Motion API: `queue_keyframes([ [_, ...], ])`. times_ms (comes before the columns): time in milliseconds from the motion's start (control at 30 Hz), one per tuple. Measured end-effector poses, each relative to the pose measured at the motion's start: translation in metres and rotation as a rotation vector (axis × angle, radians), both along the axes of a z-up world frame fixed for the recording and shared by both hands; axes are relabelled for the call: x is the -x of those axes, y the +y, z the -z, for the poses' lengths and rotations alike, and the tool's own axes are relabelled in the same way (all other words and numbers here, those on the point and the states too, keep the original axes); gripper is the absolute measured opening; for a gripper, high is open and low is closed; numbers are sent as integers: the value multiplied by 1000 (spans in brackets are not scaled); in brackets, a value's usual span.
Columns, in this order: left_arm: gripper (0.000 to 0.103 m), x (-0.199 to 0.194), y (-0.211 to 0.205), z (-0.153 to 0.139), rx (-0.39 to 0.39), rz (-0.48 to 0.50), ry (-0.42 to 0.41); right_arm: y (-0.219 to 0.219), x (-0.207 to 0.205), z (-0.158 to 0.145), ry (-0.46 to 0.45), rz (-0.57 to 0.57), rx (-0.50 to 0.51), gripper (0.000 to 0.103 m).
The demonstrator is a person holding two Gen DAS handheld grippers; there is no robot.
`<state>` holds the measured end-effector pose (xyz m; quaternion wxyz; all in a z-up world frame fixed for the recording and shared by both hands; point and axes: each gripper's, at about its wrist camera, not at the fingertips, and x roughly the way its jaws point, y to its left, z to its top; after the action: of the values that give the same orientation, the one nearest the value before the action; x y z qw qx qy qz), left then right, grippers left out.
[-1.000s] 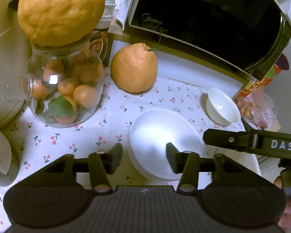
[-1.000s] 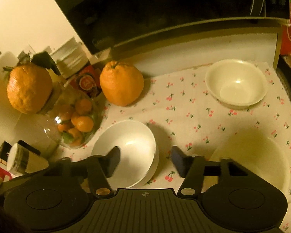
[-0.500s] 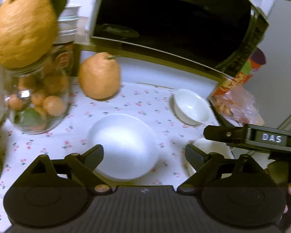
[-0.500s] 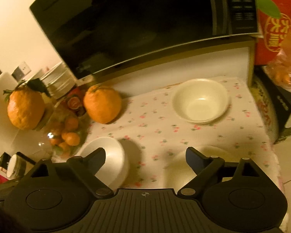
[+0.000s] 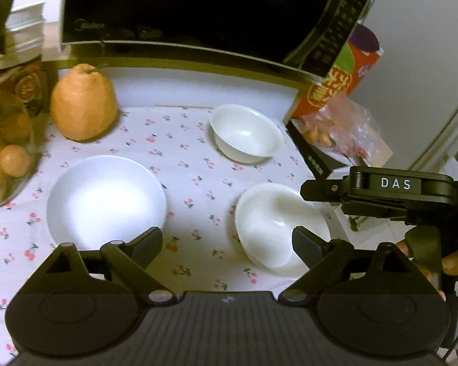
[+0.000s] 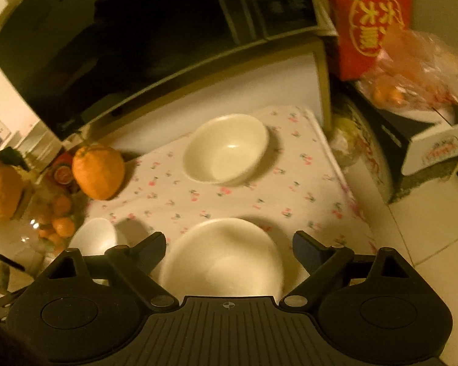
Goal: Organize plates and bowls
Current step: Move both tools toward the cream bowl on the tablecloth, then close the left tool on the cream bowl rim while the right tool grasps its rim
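Three white dishes sit on the cherry-print cloth (image 5: 180, 164). A wide shallow bowl (image 5: 107, 198) is at the left, also in the right wrist view (image 6: 93, 236). A small bowl (image 5: 247, 134) is at the back, also in the right wrist view (image 6: 226, 149). A larger bowl (image 5: 278, 228) is near the right edge, also in the right wrist view (image 6: 223, 256). My left gripper (image 5: 227, 242) is open and empty above the cloth between the two near dishes. My right gripper (image 6: 229, 244) is open, jaws wide over the larger bowl, not touching it.
A black microwave (image 5: 198, 9) stands on a shelf behind the cloth. A big orange citrus (image 5: 82, 103) and a glass jar of small oranges (image 5: 6, 152) stand at the left. A red carton (image 5: 342, 76), bagged fruit (image 5: 342, 128) and boxes crowd the right; the cloth's right edge drops to floor (image 6: 427, 228).
Both grippers opened wide and pulled back and to the right. The larger bowl has come into the left view, and it now lies between the right gripper's jaws.
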<state>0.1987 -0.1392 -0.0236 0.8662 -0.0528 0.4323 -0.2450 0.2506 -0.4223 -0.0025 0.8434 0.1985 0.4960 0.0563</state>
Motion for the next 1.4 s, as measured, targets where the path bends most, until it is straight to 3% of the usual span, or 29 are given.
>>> queue_keyframes([
  [367, 76, 1, -20, 16, -17, 70, 37, -23, 4, 23, 96, 32, -51, 92],
  [633, 45, -3, -17, 28, 51, 84, 110, -27, 6, 32, 137, 53, -42, 89],
  [733, 36, -4, -16, 31, 67, 82, 126, -26, 7, 33, 143, 48, -37, 78],
  [900, 19, -3, -18, 32, 74, 100, 121, -23, 6, 36, 158, 32, -34, 47],
  [1067, 14, 0, -19, 30, 75, 122, 98, -16, 6, 34, 154, -6, -33, 21],
  [1400, 12, 1, -15, 23, 79, 112, 79, -10, 5, 26, 132, -16, -12, 21],
])
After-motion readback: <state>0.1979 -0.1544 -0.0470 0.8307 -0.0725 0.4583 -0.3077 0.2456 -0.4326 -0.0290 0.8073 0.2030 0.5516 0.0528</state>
